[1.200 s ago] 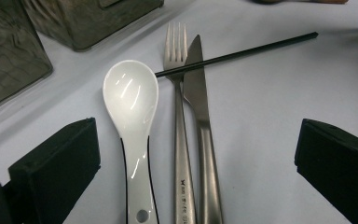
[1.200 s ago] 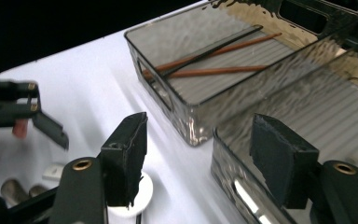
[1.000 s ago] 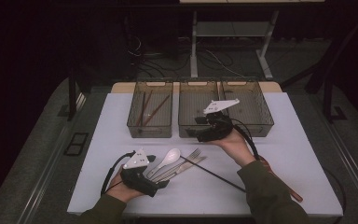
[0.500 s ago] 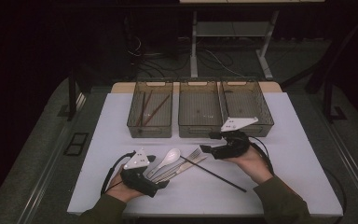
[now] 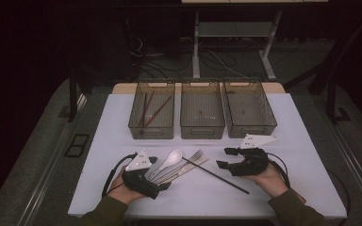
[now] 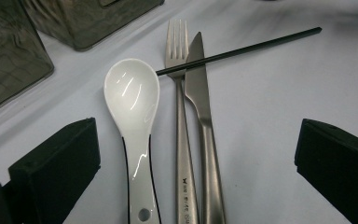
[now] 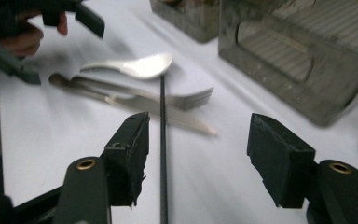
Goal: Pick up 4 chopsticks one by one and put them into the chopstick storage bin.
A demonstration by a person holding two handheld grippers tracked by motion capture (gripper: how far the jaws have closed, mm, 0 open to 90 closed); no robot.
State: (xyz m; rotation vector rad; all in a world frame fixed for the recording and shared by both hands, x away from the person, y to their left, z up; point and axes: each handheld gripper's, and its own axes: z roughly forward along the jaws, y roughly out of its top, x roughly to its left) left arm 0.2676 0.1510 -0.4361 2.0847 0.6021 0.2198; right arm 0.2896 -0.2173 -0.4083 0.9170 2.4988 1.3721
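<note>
Right now the black chopstick (image 5: 215, 174) lies loose on the white worktop (image 5: 311, 155), its far tip resting across the fork (image 6: 181, 116) and knife (image 6: 203, 121), just short of the bowl of the white spoon (image 6: 133, 121); its near end runs down between the jaws of my right hand-held gripper (image 7: 198, 158). Those jaws stand spread, one on each side of the stick, touching nothing, so I judge the step in hand is the approach to pick it up. Next I need to lower the gripper, centre the stick between the pads and close on it without dragging it over the cutlery, then lift it clear. My left hand-held gripper (image 5: 162, 176) is spread too, resting on the worktop with the handles of the spoon, fork and knife between its jaws, holding none of them. Three smoky clear bins stand side by side at the far edge: the left bin (image 5: 152, 113) has a few brown chopsticks in it, so I take it as the likely destination, while the middle bin (image 5: 202, 113) and right bin (image 5: 249, 110) look empty. Beyond the worktop the room is dark, with grey floor, trailing cables and the legs of a metal stand (image 5: 235, 42).
</note>
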